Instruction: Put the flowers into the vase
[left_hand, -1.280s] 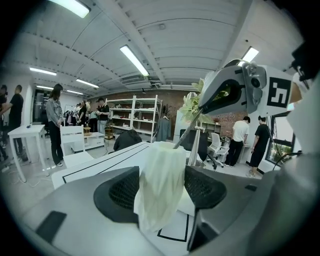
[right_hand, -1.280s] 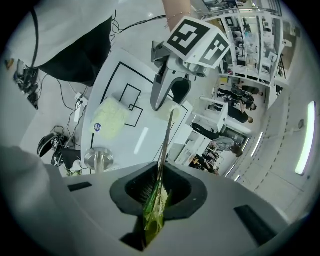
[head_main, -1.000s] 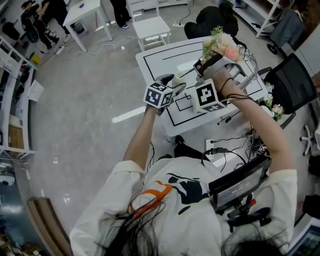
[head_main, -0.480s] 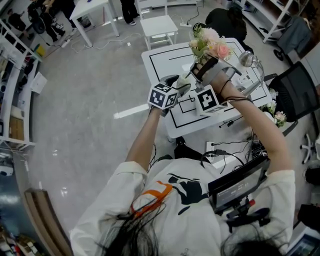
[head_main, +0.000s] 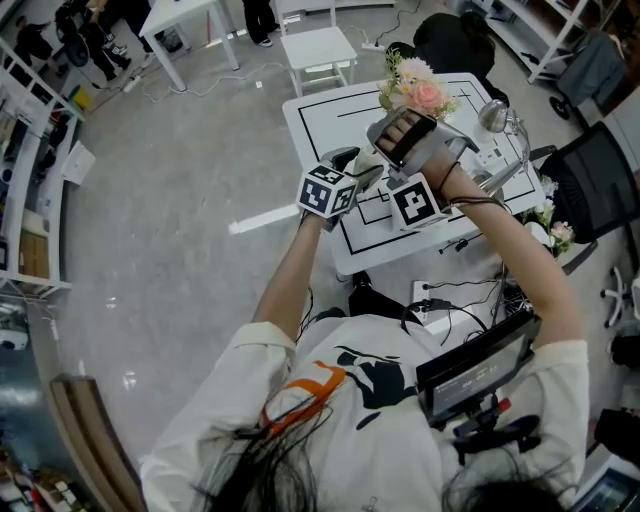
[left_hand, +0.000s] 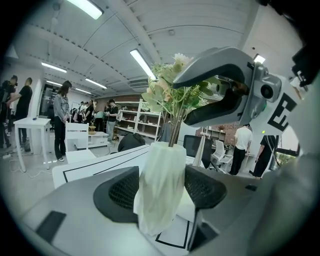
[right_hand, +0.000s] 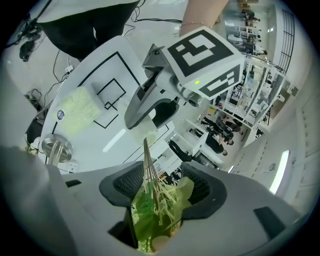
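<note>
The left claw (left_hand: 162, 192) is clamping the pale, twisted vase (left_hand: 160, 170) between its two dark pads, holding it upright over the white table (head_main: 320, 120) with its black line markings. Whether the vase's foot is resting on the table or hanging just above it is hard to tell from these views.

The flowers (head_main: 415, 88), a bunch of pink and cream blooms with green leaves, are standing in the vase: their thin stems (left_hand: 173, 131) are running straight down into its mouth, and the blooms are spreading out above it.

The right claw (right_hand: 161, 187) is hovering around the bunch from above. Its jaws have just been opening and are now standing wide apart, with the leaves and stems sitting between the pads and neither pad pressing on them.

At the table's right edge a second small bunch of blooms (head_main: 550, 225) is lying, well apart from the vase. A pale yellow-green cloth (right_hand: 77, 110) is lying flat on the table beside the marked squares.
</note>
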